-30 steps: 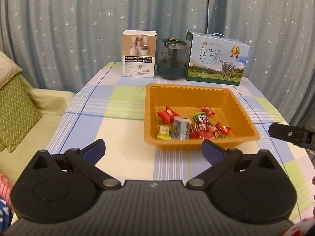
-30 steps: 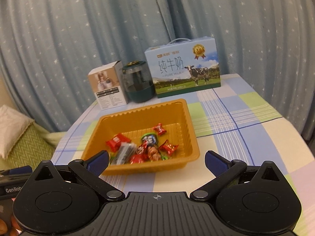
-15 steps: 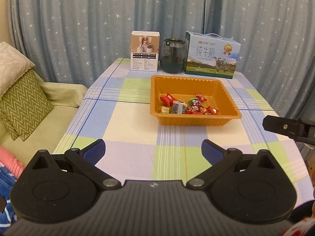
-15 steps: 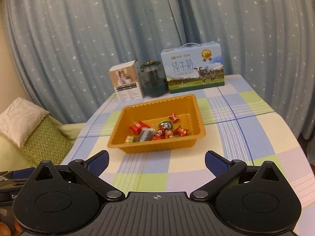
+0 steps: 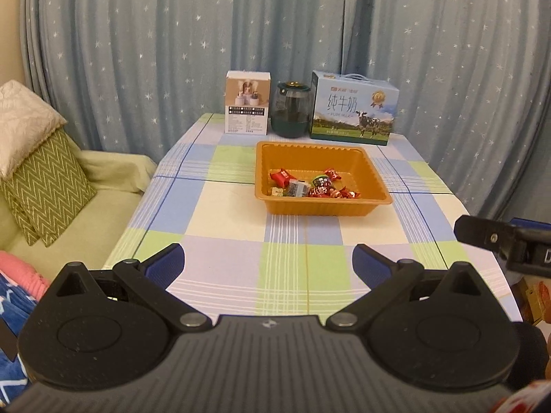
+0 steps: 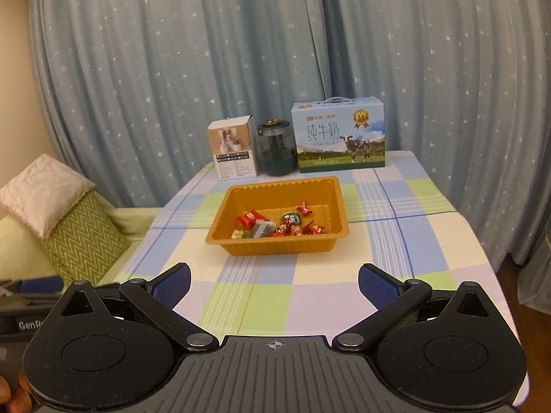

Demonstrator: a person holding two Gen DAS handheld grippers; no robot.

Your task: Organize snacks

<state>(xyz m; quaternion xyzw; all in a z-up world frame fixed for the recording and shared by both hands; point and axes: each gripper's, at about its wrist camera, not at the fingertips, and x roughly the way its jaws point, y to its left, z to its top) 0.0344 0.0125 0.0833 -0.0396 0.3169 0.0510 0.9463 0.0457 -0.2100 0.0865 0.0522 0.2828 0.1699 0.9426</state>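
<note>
The orange tray sits on the checked table, and the wrapped snacks lie heaped in the part of it farthest from the milk carton. Behind the tray stand a white box, a dark green jar and the carton, in a row. The left tongs and the right tongs are both spread wide and hold nothing, well short of the tray.

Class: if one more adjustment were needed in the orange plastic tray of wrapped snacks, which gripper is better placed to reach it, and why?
Neither clearly. The left gripper and right gripper are both open, empty and drawn back, with the orange plastic tray almost centred ahead of each.
</note>
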